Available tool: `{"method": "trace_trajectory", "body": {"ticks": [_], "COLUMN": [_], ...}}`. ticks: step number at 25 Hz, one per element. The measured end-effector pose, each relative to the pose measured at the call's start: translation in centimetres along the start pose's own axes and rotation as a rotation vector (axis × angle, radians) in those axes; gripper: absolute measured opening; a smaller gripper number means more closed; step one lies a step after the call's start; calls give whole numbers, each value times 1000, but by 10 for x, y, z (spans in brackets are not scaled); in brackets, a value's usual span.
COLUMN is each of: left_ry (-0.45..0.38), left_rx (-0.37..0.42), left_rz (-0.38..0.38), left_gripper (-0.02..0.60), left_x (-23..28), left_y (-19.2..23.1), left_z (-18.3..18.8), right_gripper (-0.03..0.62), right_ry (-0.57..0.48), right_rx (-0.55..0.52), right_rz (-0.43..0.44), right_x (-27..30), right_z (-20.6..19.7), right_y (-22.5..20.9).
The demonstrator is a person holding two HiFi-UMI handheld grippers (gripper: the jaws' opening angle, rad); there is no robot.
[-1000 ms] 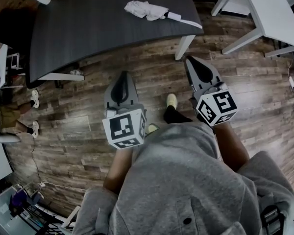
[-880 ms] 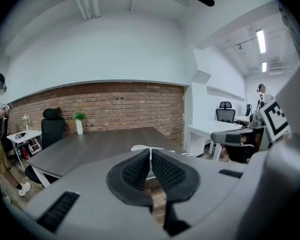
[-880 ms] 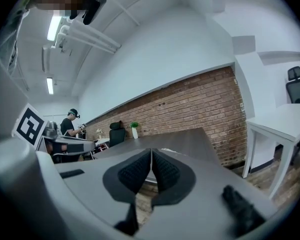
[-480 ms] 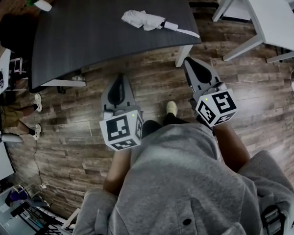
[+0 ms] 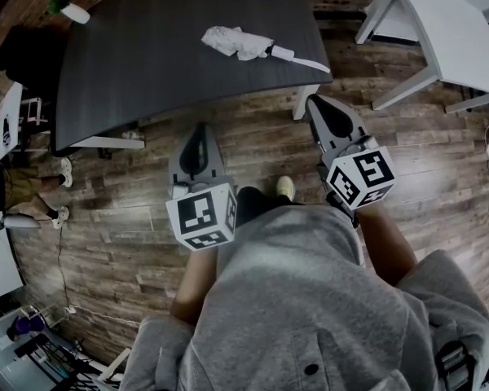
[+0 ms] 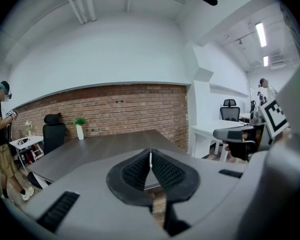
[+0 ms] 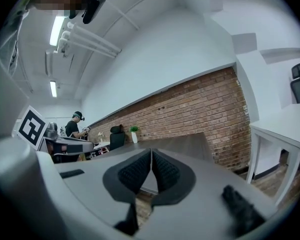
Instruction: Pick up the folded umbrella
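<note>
A folded white umbrella (image 5: 238, 43) with a white handle lies on the dark table (image 5: 147, 63), near its front right corner. Both grippers hang over the wooden floor, short of the table. My left gripper (image 5: 199, 135) points at the table's front edge, its jaws shut with nothing between them. My right gripper (image 5: 323, 108) is near the table's right leg, also shut and empty. In the left gripper view (image 6: 150, 160) and the right gripper view (image 7: 151, 156) the ribbed pads meet; the umbrella is not visible in either of these views.
A white desk (image 5: 448, 31) stands at the right. A black chair (image 5: 20, 51) and a small potted plant (image 5: 65, 5) are at the table's far left. Another person (image 6: 0, 134) stands at the left by a small white table (image 5: 4, 120). A brick wall (image 6: 115, 109) runs behind.
Both grippers and the person have moved a little closer to the table; the umbrella and table edge now sit lower in the head view. Both grippers stay shut.
</note>
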State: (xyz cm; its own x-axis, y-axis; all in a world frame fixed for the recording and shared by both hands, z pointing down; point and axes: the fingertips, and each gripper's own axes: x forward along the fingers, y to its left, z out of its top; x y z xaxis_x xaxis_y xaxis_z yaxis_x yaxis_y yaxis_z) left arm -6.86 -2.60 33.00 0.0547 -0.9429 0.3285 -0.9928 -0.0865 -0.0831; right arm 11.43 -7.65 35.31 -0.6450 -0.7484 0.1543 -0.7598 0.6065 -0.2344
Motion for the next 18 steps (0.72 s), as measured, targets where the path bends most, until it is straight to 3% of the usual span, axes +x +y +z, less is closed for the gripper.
{"method": "trace_trajectory", "body": {"ticks": [18], "left_ry": [-5], "left_rx": [0], "left_rz": [-5], "left_gripper": [20], "left_x": [14], "left_y": [2], "left_z": [2], "right_gripper": [25], "right_ry": [-12], "right_rx": [-17], "right_rz": [-5], "right_x": [7], "right_z": [4], "right_y": [-11]}}
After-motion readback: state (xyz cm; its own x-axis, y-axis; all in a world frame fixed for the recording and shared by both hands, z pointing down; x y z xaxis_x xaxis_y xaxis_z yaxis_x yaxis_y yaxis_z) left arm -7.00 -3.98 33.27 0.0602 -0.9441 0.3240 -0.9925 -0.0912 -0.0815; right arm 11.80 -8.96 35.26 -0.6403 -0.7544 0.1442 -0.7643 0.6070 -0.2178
